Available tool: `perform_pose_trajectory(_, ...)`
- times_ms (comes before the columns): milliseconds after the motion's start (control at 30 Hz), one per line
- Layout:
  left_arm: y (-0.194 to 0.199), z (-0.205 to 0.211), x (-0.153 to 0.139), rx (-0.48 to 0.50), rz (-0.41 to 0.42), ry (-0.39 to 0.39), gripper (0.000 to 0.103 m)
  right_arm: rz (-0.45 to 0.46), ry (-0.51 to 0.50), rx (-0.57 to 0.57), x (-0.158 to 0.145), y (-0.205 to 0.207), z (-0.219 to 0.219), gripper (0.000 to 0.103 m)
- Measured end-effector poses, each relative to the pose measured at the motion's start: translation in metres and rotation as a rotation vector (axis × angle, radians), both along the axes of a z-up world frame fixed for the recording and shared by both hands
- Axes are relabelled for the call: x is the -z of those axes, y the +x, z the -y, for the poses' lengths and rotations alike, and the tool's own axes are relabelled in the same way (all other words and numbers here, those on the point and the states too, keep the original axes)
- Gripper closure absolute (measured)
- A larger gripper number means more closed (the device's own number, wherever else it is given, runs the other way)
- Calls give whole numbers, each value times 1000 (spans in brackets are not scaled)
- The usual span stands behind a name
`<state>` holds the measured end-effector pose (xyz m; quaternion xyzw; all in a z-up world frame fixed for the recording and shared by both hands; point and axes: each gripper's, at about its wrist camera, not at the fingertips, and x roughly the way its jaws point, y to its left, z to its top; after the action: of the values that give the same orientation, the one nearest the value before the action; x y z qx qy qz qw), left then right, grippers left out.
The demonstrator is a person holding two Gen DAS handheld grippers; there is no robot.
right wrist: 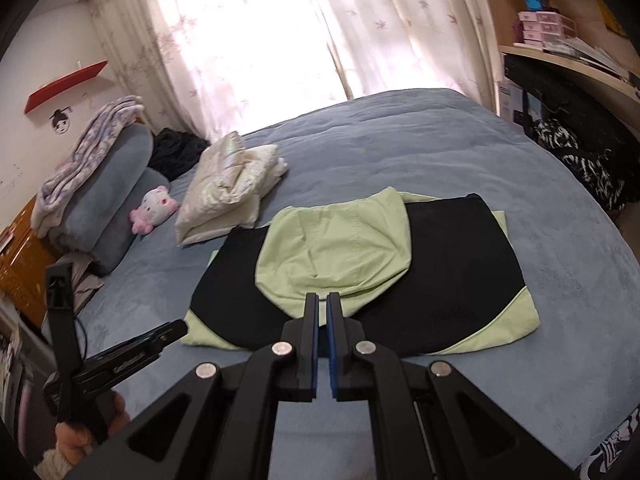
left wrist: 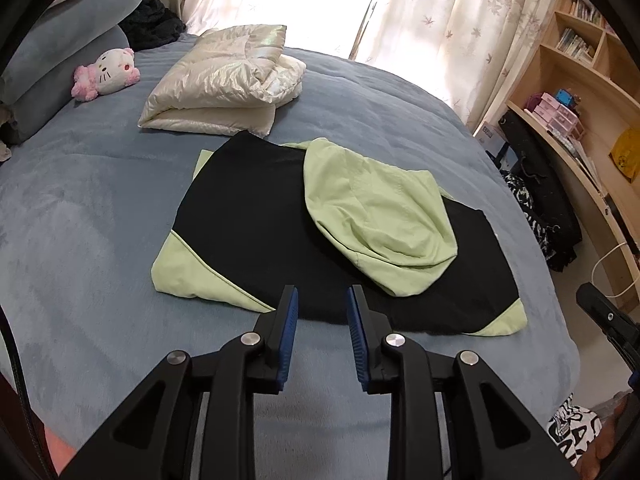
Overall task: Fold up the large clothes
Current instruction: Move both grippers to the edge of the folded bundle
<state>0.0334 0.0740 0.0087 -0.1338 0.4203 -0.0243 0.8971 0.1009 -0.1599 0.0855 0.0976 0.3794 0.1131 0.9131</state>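
Observation:
A black and light-green hooded garment [left wrist: 256, 220] lies folded flat on the blue bed, its green hood [left wrist: 372, 208] laid on top. It also shows in the right wrist view [right wrist: 460, 264], with the hood [right wrist: 340, 248] in the middle. My left gripper [left wrist: 323, 300] is open and empty, just above the garment's near edge. My right gripper [right wrist: 322, 304] is shut with nothing between its pads, held above the near edge of the hood. The left gripper's body [right wrist: 120, 360] shows at the lower left of the right wrist view.
A folded cream puffer jacket [left wrist: 224, 80] lies behind the garment. A pink and white plush toy [left wrist: 108, 74] sits by grey pillows [left wrist: 60, 52] at the far left. Shelves and a desk [left wrist: 580, 92] stand to the right of the bed [left wrist: 80, 208]. Curtains hang behind.

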Motion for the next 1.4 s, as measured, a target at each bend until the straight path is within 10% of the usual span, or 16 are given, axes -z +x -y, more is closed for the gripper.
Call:
perform_pose_trajectory(533, -12, 1, 3, 23, 10, -49, 57, 57, 134, -189, -56, -48, -16, 41)
perform_pose_trajectory(800, 6, -11, 43, 11, -63, -120, 56, -64, 61, -81, 12, 1, -23, 41)
perform_pose_trajectory(1133, 33, -33, 136, -49, -224, -386, 43, -64, 33, 15, 65, 44, -17, 41)
perform_pose_trajectory(1400, 52, -48, 151, -100, -139, -483, 42, -90, 61, 10, 96, 69, -24, 41)
